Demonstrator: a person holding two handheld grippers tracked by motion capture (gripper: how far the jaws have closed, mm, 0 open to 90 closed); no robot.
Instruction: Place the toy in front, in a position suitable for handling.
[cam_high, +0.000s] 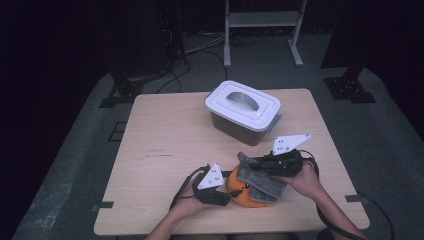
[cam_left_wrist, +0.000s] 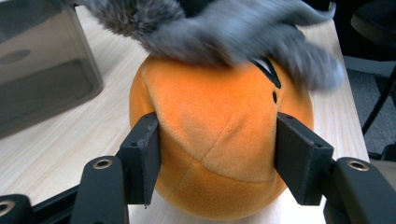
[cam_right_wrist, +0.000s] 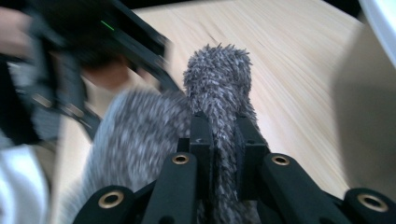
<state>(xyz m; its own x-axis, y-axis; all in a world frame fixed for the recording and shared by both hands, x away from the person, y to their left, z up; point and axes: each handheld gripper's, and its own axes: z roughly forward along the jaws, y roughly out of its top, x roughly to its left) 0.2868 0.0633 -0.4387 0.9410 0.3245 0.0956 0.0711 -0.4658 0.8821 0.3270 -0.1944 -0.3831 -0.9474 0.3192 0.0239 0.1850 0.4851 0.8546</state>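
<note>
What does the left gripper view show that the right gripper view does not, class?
Left gripper view: the orange plush toy gripped between the left gripper's fingers, with black stitched markings on it. Right gripper view: the right gripper pinching a fold of grey fuzzy cloth, with the other gripper blurred behind. Both: that cloth, the wooden table and part of the lidded bin.

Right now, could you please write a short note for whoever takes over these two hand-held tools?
Left tool: jaws pressed against both sides of the orange plush ball, holding it on the table near the front edge.
Right tool: shut on a fold of the grey fuzzy cloth, which is draped over the top of the ball.
The lidded box stands behind them, lid on, untouched.
Done: both things are gripped and the cloth is in contact with the ball.
Left: probably finish working the cloth over the ball; whether anything goes in the box is unclear.
</note>
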